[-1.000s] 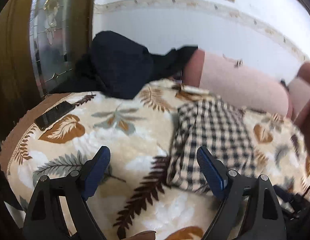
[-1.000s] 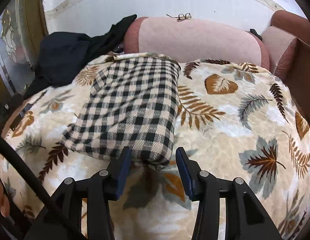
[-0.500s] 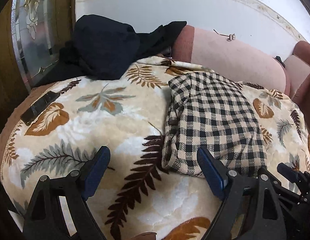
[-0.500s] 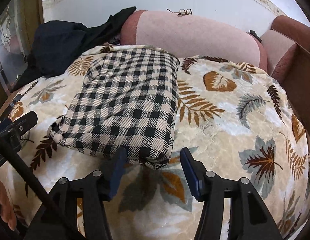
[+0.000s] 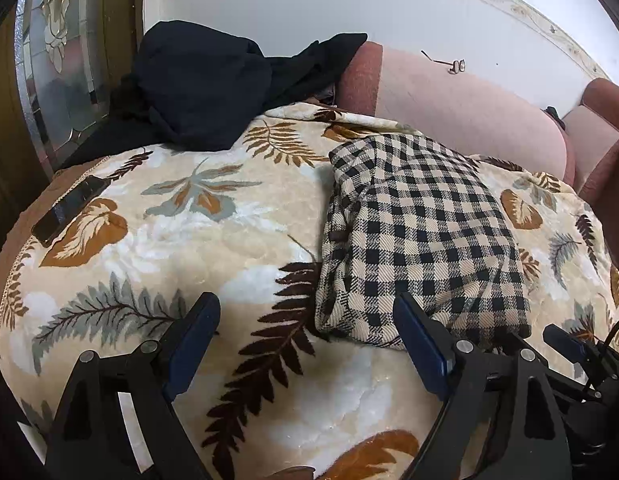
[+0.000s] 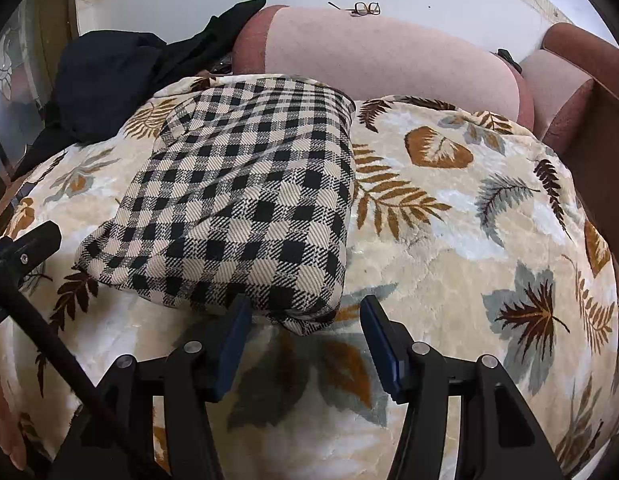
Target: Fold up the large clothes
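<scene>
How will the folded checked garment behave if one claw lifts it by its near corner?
Likely floppy: the checked garment is soft woven cloth with rumpled edges, so the layers may hang open. It looks thick, probably not heavy. On the plush leaf blanket it would probably drag, not slide.

Folded garment (image 6: 237,200): beige w/ black checks. Blanket (image 6: 449,240): cream, w/ brown, orange & grey-green leaves. Sofa back (image 6: 389,56): pale pink, w/ darker red-brown edge. Heap of clothes (image 5: 201,84): black. Gripper pads (image 5: 193,340): blue, on black frame.
</scene>
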Motion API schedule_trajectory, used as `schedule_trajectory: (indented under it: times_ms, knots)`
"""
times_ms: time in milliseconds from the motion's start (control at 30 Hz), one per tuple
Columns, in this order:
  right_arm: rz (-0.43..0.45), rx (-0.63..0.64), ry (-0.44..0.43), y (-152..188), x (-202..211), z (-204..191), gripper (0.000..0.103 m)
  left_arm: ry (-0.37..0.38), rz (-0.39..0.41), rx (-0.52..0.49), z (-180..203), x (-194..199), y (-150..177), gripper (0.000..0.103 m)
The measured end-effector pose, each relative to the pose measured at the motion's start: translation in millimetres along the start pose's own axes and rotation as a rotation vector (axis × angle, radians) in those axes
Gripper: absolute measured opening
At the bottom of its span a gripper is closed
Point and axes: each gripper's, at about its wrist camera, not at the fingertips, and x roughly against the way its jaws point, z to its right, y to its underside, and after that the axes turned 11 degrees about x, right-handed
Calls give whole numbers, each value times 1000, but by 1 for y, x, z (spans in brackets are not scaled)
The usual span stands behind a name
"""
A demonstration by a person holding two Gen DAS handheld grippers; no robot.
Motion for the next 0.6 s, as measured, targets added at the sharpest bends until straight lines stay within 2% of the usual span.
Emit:
schedule_trajectory:
  times_ms: [600]
  knots:
    - [-16, 16, 33, 2, -4, 0, 67, 24, -54, 4, 2, -10, 5, 87]
